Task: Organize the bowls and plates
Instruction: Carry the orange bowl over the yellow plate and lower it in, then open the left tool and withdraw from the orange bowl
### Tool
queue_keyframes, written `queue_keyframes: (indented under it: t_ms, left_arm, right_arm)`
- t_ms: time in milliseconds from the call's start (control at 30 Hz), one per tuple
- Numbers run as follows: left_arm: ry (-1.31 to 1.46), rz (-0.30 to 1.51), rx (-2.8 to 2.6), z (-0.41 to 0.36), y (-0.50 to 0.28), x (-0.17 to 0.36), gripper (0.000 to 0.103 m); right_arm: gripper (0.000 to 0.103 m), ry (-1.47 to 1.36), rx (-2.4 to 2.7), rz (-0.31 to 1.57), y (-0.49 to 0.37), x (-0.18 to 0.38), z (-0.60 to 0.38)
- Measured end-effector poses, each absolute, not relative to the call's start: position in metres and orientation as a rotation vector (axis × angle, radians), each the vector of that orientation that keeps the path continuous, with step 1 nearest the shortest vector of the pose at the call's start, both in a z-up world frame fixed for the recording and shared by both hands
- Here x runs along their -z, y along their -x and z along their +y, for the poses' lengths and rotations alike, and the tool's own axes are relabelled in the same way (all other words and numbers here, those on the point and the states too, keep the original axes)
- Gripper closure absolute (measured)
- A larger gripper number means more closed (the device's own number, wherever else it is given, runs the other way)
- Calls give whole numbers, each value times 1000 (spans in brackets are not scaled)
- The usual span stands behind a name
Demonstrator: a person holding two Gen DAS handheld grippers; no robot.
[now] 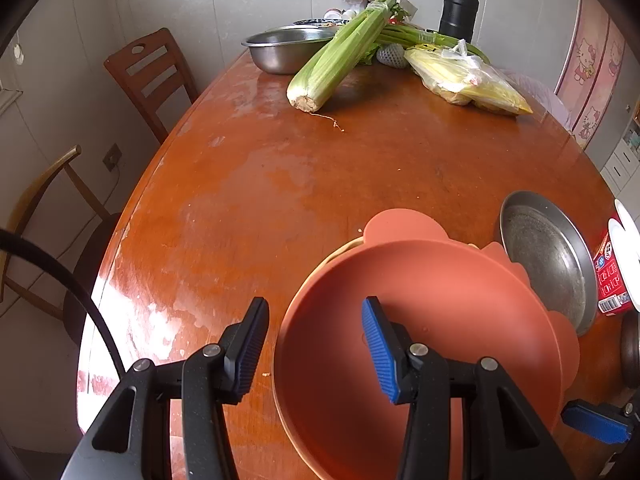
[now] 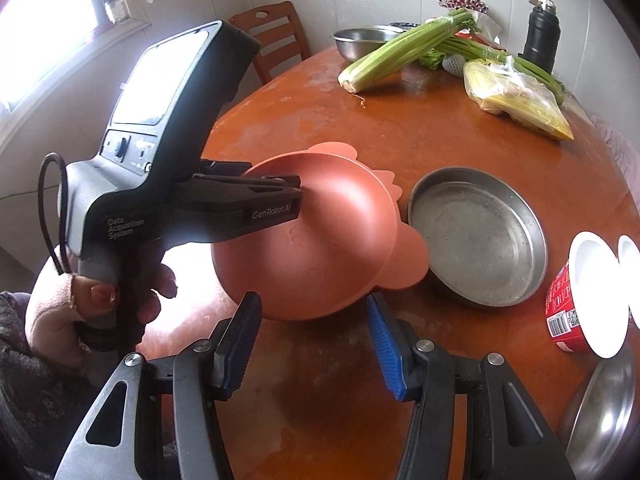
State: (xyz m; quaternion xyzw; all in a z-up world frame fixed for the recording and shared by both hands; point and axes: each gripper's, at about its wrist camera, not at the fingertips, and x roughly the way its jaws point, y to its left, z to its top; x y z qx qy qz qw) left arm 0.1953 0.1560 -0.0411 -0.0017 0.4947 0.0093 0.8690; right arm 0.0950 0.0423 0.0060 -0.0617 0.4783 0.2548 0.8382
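Note:
A terracotta bowl (image 1: 420, 320) with scalloped ear-shaped handles sits on the brown table (image 1: 280, 184). A pale rim (image 1: 340, 250) shows under its far-left edge. My left gripper (image 1: 316, 308) is open and straddles the bowl's left rim, blue pad inside and black pad outside, neither pressing on it. In the right wrist view the same bowl (image 2: 332, 240) lies just beyond my right gripper (image 2: 313, 300), which is open with nothing between its pads. A person's hand (image 2: 60, 312) holds the left gripper (image 2: 298, 196) at the bowl's left rim. The right gripper's blue pad (image 1: 596, 426) shows low right.
A shallow steel pan (image 2: 476, 240) lies right of the bowl. Beyond it lie a red cup with a white inside (image 2: 560, 312) and a steel bowl (image 2: 604, 412). At the far end are a steel basin (image 1: 280, 50), celery (image 1: 340, 56), bagged corn (image 1: 468, 80) and a black flask (image 1: 458, 8). Chairs (image 1: 152, 76) stand left.

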Motion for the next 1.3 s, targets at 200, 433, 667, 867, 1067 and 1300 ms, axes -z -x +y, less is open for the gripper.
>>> queue_keyframes:
  t_ms: [200, 433, 667, 867, 1067, 1300]
  left_arm:
    - [22, 1023, -19, 159, -189, 37, 55]
    - [59, 991, -19, 167, -177, 22, 55]
    - [71, 935, 14, 161, -159, -4, 52]
    - [61, 897, 41, 147, -145, -24, 48]
    - [45, 873, 54, 132, -134, -41, 47]
    - [0, 863, 78, 104, -136, -52, 47]
  right_arm:
    - [46, 127, -557, 996, -92, -8, 44]
    - [46, 105, -540, 975, -91, -14, 37]
    - [46, 77, -521, 941, -85, -25, 25]
    - [46, 41, -498, 913, -81, -34, 7]
    - [46, -13, -467, 891, -78, -43, -18]
    - [46, -76, -426, 886, -78, -47, -53]
